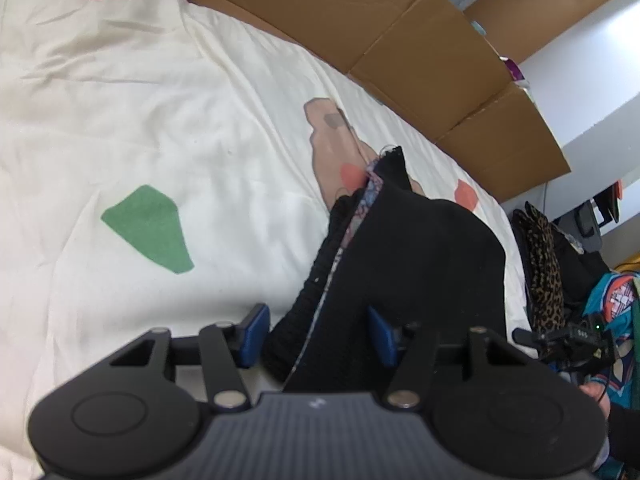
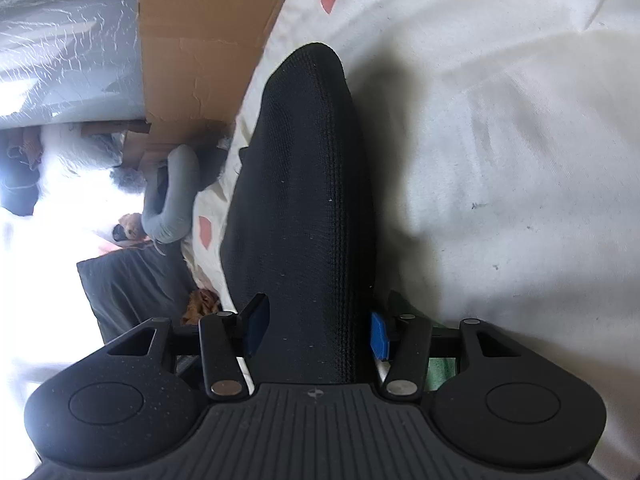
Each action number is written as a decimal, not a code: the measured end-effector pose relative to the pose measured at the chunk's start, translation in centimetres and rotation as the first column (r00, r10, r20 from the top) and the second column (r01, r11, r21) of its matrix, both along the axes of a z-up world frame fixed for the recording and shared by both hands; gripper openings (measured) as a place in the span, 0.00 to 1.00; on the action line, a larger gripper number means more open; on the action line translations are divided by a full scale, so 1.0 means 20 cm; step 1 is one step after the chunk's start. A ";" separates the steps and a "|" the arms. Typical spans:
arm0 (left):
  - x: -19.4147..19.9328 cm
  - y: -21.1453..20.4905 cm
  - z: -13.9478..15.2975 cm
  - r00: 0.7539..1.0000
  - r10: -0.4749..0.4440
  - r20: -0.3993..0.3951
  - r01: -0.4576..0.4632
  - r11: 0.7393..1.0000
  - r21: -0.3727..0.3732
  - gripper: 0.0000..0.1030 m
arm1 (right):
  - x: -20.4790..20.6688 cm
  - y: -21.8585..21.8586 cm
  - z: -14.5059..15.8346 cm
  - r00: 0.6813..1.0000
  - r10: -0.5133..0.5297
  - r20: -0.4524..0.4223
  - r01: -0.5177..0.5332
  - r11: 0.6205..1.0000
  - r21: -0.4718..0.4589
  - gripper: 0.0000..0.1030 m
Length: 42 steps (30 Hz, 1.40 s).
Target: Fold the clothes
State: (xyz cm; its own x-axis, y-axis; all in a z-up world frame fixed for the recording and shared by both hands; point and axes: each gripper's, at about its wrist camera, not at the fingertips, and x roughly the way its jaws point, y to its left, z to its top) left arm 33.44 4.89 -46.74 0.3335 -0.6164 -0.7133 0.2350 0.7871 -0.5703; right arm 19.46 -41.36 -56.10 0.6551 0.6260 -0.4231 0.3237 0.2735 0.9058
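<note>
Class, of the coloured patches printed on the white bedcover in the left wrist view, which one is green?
The green patch, left of the black garment; the other patches are red or tan.

A garment (image 1: 400,264) lies on the bed (image 1: 140,128) and runs between my left fingers (image 1: 256,332) and my right fingers (image 2: 256,324). Cardboard (image 1: 400,40) stands along the bed's far edge, clothes (image 1: 540,264) piled right.

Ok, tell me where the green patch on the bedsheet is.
In the left wrist view, the green patch lies left of centre on the cream bedsheet, left of the black garment.
</note>
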 end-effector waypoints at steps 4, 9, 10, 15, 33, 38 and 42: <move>0.00 0.00 0.00 1.000 0.001 -0.003 -0.001 1.000 -0.004 0.53 | 0.04 0.04 0.00 0.999 0.039 0.005 -0.039 0.999 -0.020 0.50; 0.00 0.02 0.01 1.000 0.002 -0.009 -0.002 1.000 -0.020 0.38 | 0.08 0.06 0.00 0.996 0.084 0.003 -0.084 0.995 -0.054 0.06; 0.00 0.02 0.01 1.000 0.000 -0.007 0.000 1.000 -0.021 0.35 | 0.08 0.06 0.01 0.996 0.090 0.006 -0.089 0.994 -0.059 0.06; -0.01 0.01 0.03 1.000 -0.013 -0.013 0.012 1.000 -0.025 0.29 | 0.09 0.06 0.08 0.993 0.117 0.004 -0.116 0.988 -0.106 0.06; -0.20 -0.05 0.04 0.994 0.050 -0.093 -0.058 0.994 -0.093 0.18 | 0.11 -0.05 0.24 0.991 0.133 -0.026 -0.135 0.972 -0.190 0.06; -0.23 -0.06 0.06 0.991 0.061 -0.122 -0.074 0.992 -0.102 0.19 | 0.09 -0.09 0.23 0.990 0.131 -0.053 -0.139 0.969 -0.203 0.06; -0.20 -0.05 0.12 0.994 0.043 -0.103 -0.046 0.998 -0.033 0.33 | 0.07 -0.11 0.18 0.988 0.122 -0.094 -0.139 0.968 -0.208 0.10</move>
State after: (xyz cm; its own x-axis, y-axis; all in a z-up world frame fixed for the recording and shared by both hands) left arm 29.53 3.98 -44.25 0.2877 -0.6284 -0.7227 0.1395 0.7741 -0.6175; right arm 20.93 -43.58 -52.41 0.5324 0.5933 -0.6038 0.3416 0.5020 0.7945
